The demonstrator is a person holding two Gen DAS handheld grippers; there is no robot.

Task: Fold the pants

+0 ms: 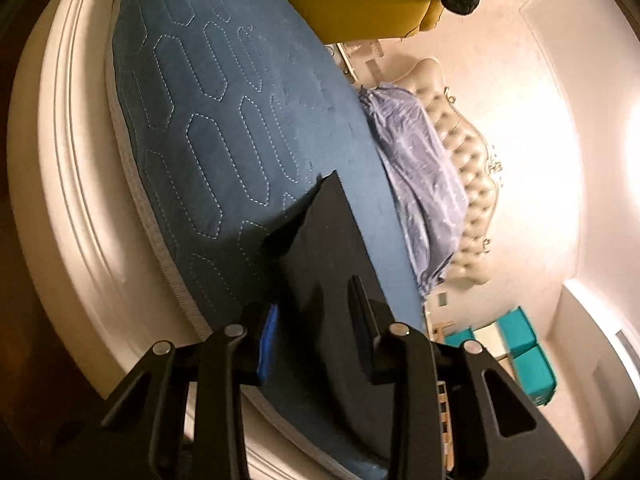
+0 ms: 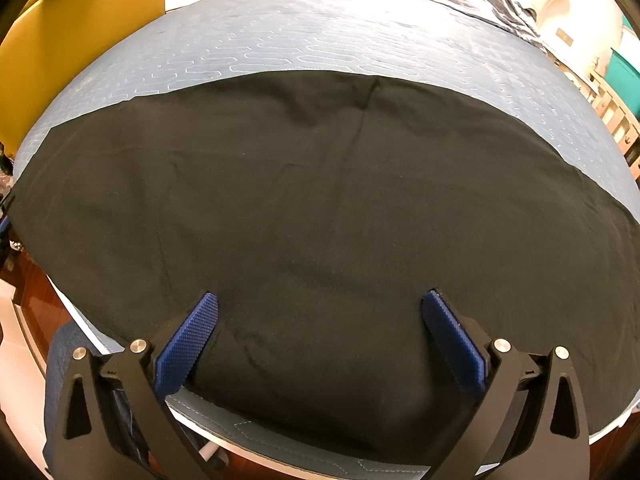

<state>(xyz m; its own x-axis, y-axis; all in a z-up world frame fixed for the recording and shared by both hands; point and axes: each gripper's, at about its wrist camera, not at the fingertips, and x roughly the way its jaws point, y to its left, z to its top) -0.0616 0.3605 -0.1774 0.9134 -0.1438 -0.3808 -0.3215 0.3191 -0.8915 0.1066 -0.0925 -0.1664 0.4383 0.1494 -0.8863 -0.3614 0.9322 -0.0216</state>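
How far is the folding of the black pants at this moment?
Done: the black pants lie spread flat on the blue quilted bed cover, apparently as a single wide panel, so perhaps one fold is made; I cannot be sure. In hand: the left gripper and the right gripper both stand open over the cloth, neither clamped on it. Left: gripping an edge and folding to a compact stack.

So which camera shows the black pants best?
The right wrist view: the black pants lie spread flat across the blue quilt, far edge visible. The left wrist view shows only one narrow strip, seen edge-on between its fingers.
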